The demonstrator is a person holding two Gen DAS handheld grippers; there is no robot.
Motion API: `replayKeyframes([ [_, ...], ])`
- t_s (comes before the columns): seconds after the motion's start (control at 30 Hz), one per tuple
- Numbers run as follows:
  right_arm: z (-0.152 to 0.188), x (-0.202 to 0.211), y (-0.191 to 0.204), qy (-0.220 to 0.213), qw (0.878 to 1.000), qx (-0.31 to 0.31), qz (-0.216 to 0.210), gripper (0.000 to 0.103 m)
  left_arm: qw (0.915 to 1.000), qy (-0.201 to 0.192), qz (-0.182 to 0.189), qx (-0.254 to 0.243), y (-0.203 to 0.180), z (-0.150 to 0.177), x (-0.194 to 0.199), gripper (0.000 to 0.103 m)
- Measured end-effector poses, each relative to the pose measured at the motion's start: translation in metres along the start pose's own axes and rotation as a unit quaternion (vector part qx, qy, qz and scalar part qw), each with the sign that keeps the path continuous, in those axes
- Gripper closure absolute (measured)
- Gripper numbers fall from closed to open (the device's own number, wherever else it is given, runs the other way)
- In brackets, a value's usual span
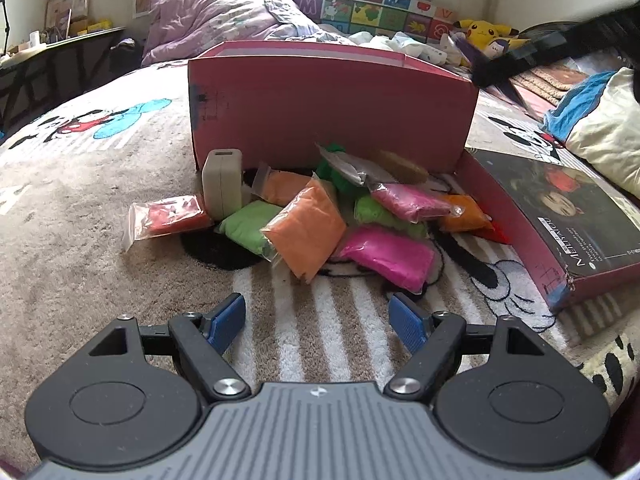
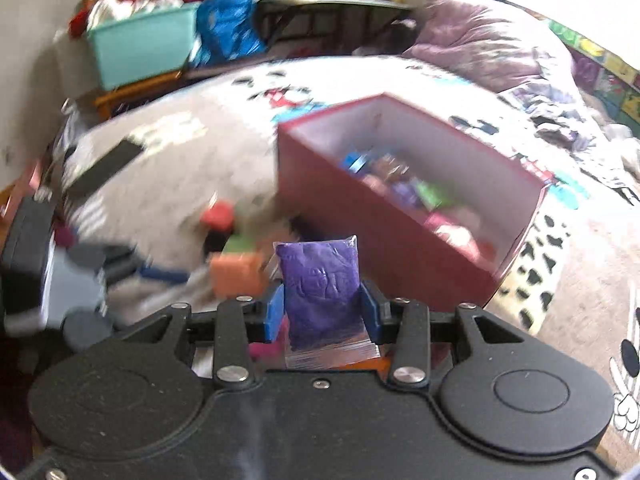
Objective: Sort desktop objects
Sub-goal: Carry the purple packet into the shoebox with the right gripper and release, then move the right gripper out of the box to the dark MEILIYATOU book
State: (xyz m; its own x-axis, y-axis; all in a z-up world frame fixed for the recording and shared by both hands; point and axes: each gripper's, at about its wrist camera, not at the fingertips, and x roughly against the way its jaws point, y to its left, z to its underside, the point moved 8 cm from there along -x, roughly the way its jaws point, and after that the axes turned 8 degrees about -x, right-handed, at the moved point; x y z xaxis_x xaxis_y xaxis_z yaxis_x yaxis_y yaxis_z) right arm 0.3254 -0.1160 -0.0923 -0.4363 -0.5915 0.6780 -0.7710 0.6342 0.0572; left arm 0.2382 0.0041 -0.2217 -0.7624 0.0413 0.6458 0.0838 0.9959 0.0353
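1. Bed (image 1: 80, 184): cartoon-print blanket. A wide bare stretch lies left of the pile, and bare striped fabric lies between the pile and the left hand-held gripper.
2. Left hand-held gripper (image 1: 317, 320): blue pads spread wide, nothing between them, hovering low just short of the pile.
3. Red packet (image 1: 170, 216): leftmost of the pile, lying flat, its left edge free.
4. Beige block (image 1: 222, 186): upright, close to the near left corner of the box.
5. Pile of clay packets (image 1: 340, 220): orange, green and pink bags, overlapping, heaped against the near wall of the box.
6. Pink box (image 1: 332, 116): open-topped and tall-walled. The right wrist view, blurred, shows mixed coloured items inside and free room along its far wall.
7. Right hand-held gripper (image 2: 322, 312): jaws partly closed on the purple packet (image 2: 320, 284), pads pressing both its sides. The packet stands upright, raised above the pile, beside the box's near wall.
8. Box lid (image 1: 560, 216): dark printed top, lying flat just right of the box, bordering the pile's right edge.
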Motion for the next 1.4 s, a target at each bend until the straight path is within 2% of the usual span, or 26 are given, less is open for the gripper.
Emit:
replayKeyframes([
  [0.3, -0.051, -0.016, -0.043, -0.039, 0.997, -0.05, 0.048, 0.064, 1.0, -0.002, 0.003, 0.002, 0.001, -0.001, 0.0, 0.025],
  [0.53, -0.074, -0.049, -0.076, -0.033, 0.992, -0.092, 0.085, 0.064, 0.9998, -0.017, -0.007, -0.01, 0.002, -0.005, 0.003, 0.025],
  [0.87, -0.072, -0.102, -0.119, 0.013, 0.982, -0.127, 0.136, 0.063, 0.9998, -0.017, -0.004, -0.006, 0.005, -0.007, 0.001, 0.025],
  [1.1, -0.065, -0.119, -0.138, 0.03, 0.976, -0.139, 0.162, 0.063, 0.9999, -0.013, -0.001, -0.004, 0.006, -0.006, -0.001, 0.025],
  [1.37, -0.063, -0.116, -0.141, 0.023, 0.975, -0.149, 0.164, 0.053, 1.0, -0.008, -0.001, -0.001, 0.007, -0.004, -0.003, 0.025],
  [1.4, -0.064, -0.114, -0.14, 0.021, 0.975, -0.15, 0.163, 0.047, 1.0, -0.008, -0.002, -0.003, 0.007, -0.004, -0.003, 0.025],
])
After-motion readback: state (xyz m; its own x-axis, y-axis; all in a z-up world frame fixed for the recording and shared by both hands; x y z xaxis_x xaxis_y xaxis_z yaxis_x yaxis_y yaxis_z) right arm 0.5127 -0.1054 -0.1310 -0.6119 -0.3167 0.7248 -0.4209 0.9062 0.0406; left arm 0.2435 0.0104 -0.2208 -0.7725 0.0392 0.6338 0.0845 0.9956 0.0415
